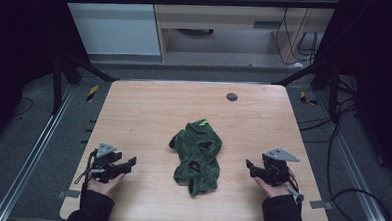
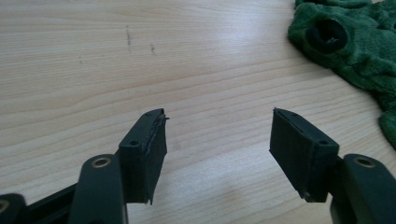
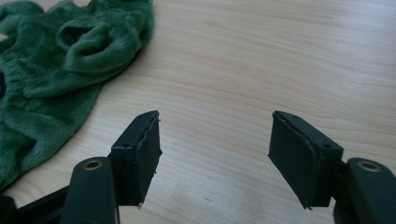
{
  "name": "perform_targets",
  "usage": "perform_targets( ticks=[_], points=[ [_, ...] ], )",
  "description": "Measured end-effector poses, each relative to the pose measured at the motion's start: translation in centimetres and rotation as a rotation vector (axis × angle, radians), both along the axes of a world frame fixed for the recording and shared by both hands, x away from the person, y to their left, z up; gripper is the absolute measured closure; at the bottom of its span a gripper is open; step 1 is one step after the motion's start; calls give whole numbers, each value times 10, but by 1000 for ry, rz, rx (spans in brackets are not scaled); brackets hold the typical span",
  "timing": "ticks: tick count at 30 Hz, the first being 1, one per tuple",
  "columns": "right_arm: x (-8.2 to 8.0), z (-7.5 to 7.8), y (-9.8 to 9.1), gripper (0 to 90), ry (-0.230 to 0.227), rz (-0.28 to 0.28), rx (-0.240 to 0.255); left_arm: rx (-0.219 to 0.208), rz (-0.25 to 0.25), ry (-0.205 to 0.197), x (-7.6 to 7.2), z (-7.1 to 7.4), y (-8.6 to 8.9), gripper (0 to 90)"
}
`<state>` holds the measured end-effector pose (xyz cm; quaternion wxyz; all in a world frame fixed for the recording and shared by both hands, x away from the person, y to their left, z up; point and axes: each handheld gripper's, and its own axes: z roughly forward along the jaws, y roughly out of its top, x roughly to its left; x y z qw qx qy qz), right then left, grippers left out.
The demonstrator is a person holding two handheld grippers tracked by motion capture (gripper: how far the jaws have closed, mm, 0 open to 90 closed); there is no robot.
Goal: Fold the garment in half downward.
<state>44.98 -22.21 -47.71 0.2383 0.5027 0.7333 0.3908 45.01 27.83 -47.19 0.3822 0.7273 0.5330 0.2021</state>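
High view: wooden worktop [image 1: 149,108], one crumpled green fleece garment [image 1: 198,154] lying near its centre, a bright green tag [image 1: 203,123] at its far edge. Left tool [image 1: 126,164] near the worktop's front left, jaws apart, empty, well clear of the garment. Right tool [image 1: 250,169] near the front right, jaws apart, empty, likewise clear. One dark round disc [image 1: 231,96] near the far edge.

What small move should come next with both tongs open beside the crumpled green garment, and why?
Probably bring the left tongs inward to the crumpled green fleece garment, since both they and the right tongs are open, empty and apart from it on the light wooden table, with the garment between them.
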Motion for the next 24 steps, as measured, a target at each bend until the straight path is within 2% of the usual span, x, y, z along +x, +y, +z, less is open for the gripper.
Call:
perform_targets(
  ticks=[5,11,14,24],
  points=[
    [-1,1,2,342,5,14,7,-7,-15,-1,-2,3,-5,397],
    [-1,6,5,398,-22,19,29,-4,-46,-7,-3,7,-11,396],
    [-1,14,9,429,-36,28,59,-6,-57,-13,-2,10,-13,391],
    [7,26,18,431,-47,52,74,-22,-58,-34,8,19,-14,387]
  ],
)
